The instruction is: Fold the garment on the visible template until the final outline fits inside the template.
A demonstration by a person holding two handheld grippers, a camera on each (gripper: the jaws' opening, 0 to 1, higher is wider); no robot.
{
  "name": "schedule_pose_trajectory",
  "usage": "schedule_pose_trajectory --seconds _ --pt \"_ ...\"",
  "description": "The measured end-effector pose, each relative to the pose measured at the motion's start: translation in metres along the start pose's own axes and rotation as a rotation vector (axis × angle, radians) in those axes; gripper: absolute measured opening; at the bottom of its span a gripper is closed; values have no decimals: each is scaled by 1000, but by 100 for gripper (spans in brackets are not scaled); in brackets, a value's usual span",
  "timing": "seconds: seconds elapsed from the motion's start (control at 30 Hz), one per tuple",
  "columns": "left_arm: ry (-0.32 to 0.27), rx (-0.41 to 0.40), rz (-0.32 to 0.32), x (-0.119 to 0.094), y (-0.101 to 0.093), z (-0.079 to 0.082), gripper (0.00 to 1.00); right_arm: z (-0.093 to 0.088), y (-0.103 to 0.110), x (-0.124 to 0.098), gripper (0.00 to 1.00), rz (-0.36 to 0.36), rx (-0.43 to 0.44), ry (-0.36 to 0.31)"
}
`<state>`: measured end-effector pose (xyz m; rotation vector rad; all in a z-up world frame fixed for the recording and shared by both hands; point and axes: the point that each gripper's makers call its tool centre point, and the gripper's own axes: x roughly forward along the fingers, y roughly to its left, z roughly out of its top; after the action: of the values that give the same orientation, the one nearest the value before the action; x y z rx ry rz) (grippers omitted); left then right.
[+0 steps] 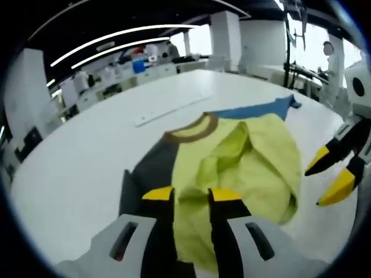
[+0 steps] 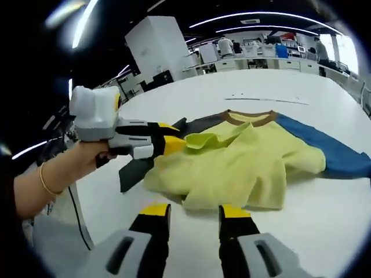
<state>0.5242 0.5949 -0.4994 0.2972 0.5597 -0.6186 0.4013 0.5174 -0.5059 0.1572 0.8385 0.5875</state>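
Partly folded shirt [image 2: 243, 159], collar facing away, left tongs [image 1: 191, 196] gripping hem, right tongs [image 2: 194, 211] parted.

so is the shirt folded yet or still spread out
Partly folded. The shirt has its yellow body bunched and doubled over, while the blue sleeve still lies spread flat on the table. The left claw sits at its hem.

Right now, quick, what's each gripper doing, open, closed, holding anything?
Left gripper: shut on the shirt, pinching its yellow fabric.
Right gripper: open, holding nothing, just short of the shirt's near edge.
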Motion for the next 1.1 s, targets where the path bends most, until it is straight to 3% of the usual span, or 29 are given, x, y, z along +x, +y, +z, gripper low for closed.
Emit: schedule_pose_trajectory --seconds 0.17,0.5,0.77,0.87,0.93,1.1 --pt "9 43 -24 0 -5 -6 19 -8 5 11 30 -22 110 -10" --pt "6 34 -3 7 7 -12 18 0 0 26 24 -79 197 -60" --pt "-16 30 -23 17 5 -7 15 -1 -10 28 10 -112 222 -72" --pt "14 20 -19 22 6 -11 6 -2 -7 31 5 -81 258 -69" --pt "30 38 0 25 9 -15 1 -3 -10 31 1 -87 254 -66" --pt "19 -6 7 23 10 -13 0 -5 -13 24 0 -88 210 -61"
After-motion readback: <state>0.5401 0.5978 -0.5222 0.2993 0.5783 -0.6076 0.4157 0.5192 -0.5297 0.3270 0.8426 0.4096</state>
